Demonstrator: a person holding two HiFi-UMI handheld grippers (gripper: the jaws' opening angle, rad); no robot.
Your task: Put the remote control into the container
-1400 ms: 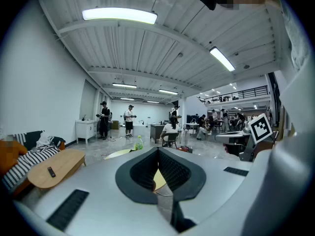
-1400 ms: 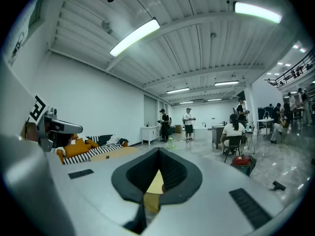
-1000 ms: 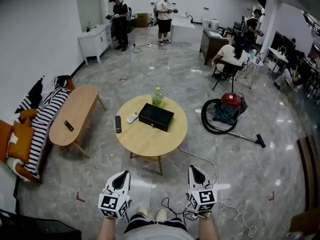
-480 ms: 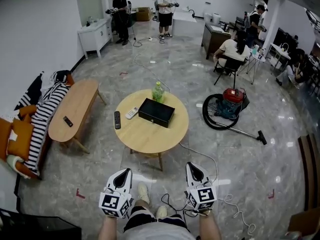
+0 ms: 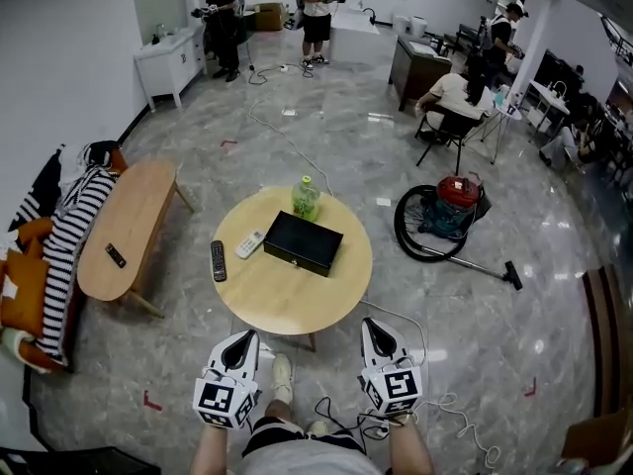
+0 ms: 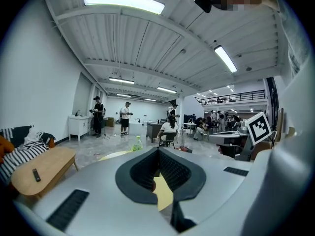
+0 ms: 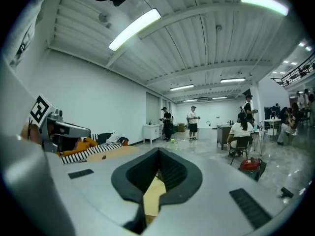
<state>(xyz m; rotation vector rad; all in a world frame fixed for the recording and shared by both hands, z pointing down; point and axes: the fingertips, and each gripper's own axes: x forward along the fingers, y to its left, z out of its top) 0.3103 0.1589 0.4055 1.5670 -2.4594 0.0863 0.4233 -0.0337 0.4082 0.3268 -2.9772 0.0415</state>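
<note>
Two remotes lie by the round table's (image 5: 297,300) left edge — the black remote (image 5: 218,260) outermost, the white remote (image 5: 249,244) just beside the black container (image 5: 303,242) at its centre. Over the last second the table has drawn nearer: the approach is under way, nothing picked up yet. Both the left gripper (image 5: 240,340) and the right gripper (image 5: 373,328) hang clenched and empty, short of the near edge. A green bottle (image 5: 306,198) stands at the far edge; a red vacuum (image 5: 457,198) sits on the glossy floor (image 5: 495,315) to the right.

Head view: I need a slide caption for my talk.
Left gripper and right gripper, both shut, held before a round table with a black container, black remote, white remote and green bottle.
</note>
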